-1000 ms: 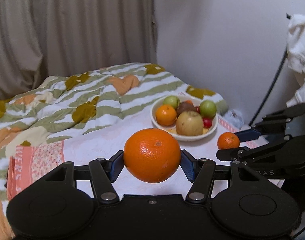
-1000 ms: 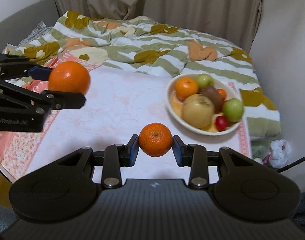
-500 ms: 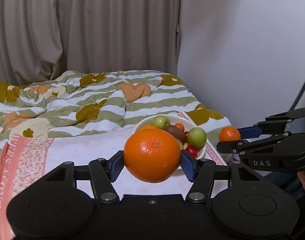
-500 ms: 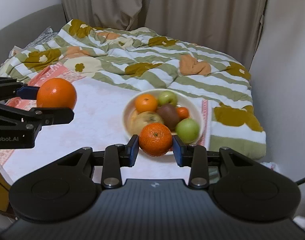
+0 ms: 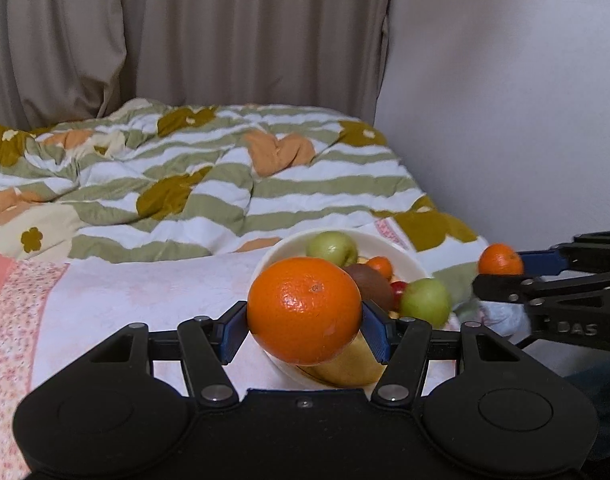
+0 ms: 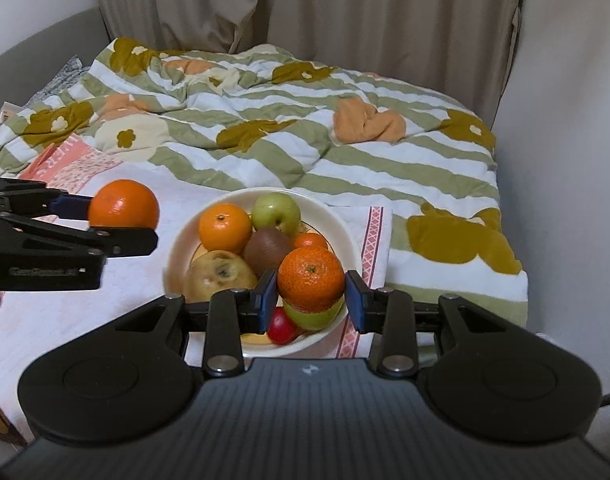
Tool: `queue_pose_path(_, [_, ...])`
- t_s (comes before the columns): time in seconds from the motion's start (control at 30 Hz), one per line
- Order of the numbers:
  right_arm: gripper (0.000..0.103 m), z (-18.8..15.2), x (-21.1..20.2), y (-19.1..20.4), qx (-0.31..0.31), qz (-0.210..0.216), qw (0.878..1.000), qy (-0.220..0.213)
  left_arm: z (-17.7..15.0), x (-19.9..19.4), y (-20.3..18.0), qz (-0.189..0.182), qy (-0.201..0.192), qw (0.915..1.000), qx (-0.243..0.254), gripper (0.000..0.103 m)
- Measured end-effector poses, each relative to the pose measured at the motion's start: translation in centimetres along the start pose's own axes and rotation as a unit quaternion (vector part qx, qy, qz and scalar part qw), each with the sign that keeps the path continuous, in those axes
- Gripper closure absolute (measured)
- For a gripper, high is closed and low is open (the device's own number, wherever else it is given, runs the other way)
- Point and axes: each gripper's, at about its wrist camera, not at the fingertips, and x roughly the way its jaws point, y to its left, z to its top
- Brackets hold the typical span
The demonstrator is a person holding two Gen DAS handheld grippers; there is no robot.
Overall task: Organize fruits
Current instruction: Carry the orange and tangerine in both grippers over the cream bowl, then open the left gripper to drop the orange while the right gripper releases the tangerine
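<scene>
My left gripper (image 5: pixel 304 327) is shut on a large orange (image 5: pixel 304 310), held above the near left rim of the white fruit bowl (image 5: pixel 283 246). It also shows in the right wrist view (image 6: pixel 123 216). My right gripper (image 6: pixel 310 296) is shut on a small mandarin (image 6: pixel 311 284), held over the bowl's (image 6: pixel 345 236) right side, above a green apple (image 6: pixel 313 316). The bowl holds an orange (image 6: pixel 224 227), another green apple (image 6: pixel 275 212), a kiwi (image 6: pixel 267 248), a yellow pear (image 6: pixel 219 274), a small mandarin (image 6: pixel 310 241) and a red fruit (image 6: pixel 281 327).
The bowl stands on a white cloth (image 6: pixel 85 312) over a bed. A rumpled green-striped quilt (image 6: pixel 305 120) lies behind it. Curtains (image 6: pixel 345 12) hang at the back and a wall (image 5: pixel 505 100) stands to the right. The bed edge drops off at the right.
Both grippers have moved forward toward the bowl with their fruit. The mandarin now hangs over the bowl's right side and the large orange over its left rim.
</scene>
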Motion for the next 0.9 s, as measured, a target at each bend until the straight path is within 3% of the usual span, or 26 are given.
queue_pose_path(0.23, [0.052, 0.9, 3.4, -1.0, 0.010, 0.007, 1.000, 0.015, 0.3, 4.5, 1.2, 0.003, 0.031, 0.9995, -0.007, 0.039])
queue_pose_path(0.43, [0.052, 1.5, 4.7, -1.5, 0.019, 0.011, 1.000, 0.020, 0.4, 5.9, 1.7, 0.002, 0.048, 0.9987, -0.013, 0.038])
queue_pose_path(0.5, [0.051, 1.6, 4.9, -1.7, 0.019, 0.012, 1.000, 0.020, 0.5, 5.8, 1.6, 0.001, 0.044, 0.9990, -0.009, 0.020])
queue_pose_path(0.53, [0.052, 1.7, 5.0, -1.8, 0.020, 0.013, 1.000, 0.019, 0.5, 5.5, 1.6, 0.001, 0.038, 0.9993, -0.008, 0.006])
queue_pose_path(0.57, [0.052, 1.8, 5.0, -2.0, 0.021, 0.013, 1.000, 0.018, 0.7, 5.3, 1.6, 0.000, 0.031, 0.9995, -0.009, 0.003])
queue_pose_path(0.9, [0.051, 2.6, 6.6, -3.6, 0.051, 0.019, 0.998, 0.030, 1.4, 2.5, 2.3, 0.009, 0.014, 0.9997, -0.018, 0.003])
